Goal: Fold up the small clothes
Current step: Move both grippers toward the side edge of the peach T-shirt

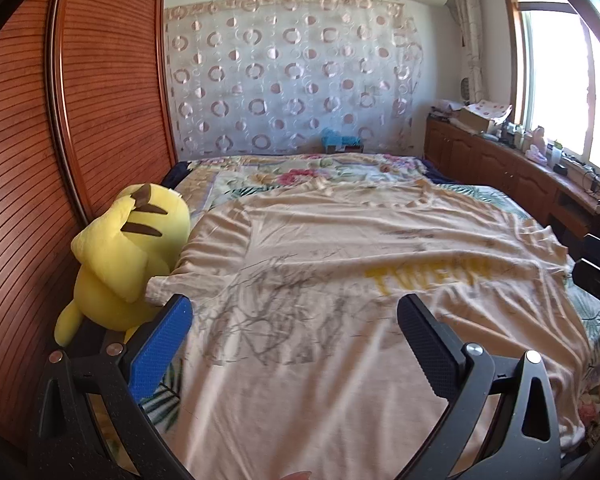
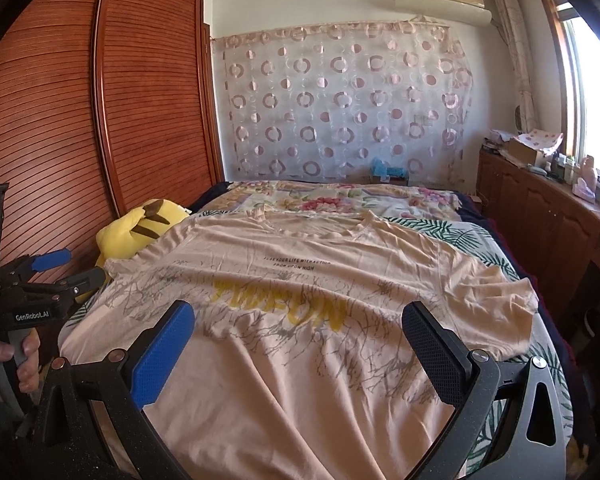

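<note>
Pikachu plush touches the T-shirt left sleeve, so grabbing that sleeve w/ left tongs could snag or drag the toy. Both tongs spread, holding nothing; right tongs hover over the shirt body. Shirt lies flat, face up on the bed; wrinkles may give crooked folds. Readable: "GenRobot.AI" on the tool, "FROM UPON HIGH" on the shirt; yellow word unclear.

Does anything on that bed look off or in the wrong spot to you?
The yellow plush toy is tipped over at the bed's left edge against the wardrobe, and the T-shirt's left sleeve lies against it. The shirt lies flat but wrinkled. Nothing looks spilled or damaged.
</note>
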### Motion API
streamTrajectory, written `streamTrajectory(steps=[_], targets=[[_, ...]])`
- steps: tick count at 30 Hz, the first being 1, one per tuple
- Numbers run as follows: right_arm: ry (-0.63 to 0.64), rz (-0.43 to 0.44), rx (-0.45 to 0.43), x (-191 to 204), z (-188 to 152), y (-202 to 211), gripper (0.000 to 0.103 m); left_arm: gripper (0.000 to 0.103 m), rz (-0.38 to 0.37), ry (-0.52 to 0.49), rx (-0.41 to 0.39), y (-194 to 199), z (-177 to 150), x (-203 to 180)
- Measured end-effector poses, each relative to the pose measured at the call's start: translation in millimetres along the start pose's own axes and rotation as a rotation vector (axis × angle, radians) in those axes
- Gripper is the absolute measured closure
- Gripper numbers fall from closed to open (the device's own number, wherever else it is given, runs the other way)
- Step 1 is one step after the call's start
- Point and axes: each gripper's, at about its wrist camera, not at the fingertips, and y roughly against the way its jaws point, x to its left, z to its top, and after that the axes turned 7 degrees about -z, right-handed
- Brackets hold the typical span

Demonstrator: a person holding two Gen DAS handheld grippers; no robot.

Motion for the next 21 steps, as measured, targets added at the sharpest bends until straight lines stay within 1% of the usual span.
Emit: streamTrajectory(steps=[2,5,9,12,13,15,19,21], targets=[[0.017,0.017,0.015,0.0,0.3,-9.6,0.0,0.0,0.014,0.005,0.02,-9.7,0.6,13.4],[0.052,0.047,0.053,-1.1,7.4,-36.5,0.0,0.0,0.032,0.031,0.04,-22.0,4.7,37.2],[0.067,0.075,0.093,-8.3,17.0,-65.0,0.0,0.0,0.039,0.063,0.082,-42.0,7.5,63.5],[0.086,0.091,0.119,-7.5,22.2,-81.7,0.0,0.0,0.034,0.109,0.104,-53.9,10.7,83.8],[0.087,0.096,0.123,-7.9,22.9,-81.4,0.0,0.0,0.029,0.125,0.112,-58.1,11.6,90.9],[0.087,0.115,0.138,-9.6,28.3,-88.1,0.0,0.001,0.009,0.164,0.134,-65.8,13.4,104.9],[0.096,0.145,0.171,-9.3,40.5,-106.0,0.0,0.01,-0.012,0.258,0.18,-82.7,13.7,133.7],[0.106,0.161,0.191,-9.3,46.1,-115.1,0.0,0.02,-0.012,0.309,0.213,-93.2,11.9,147.9]])
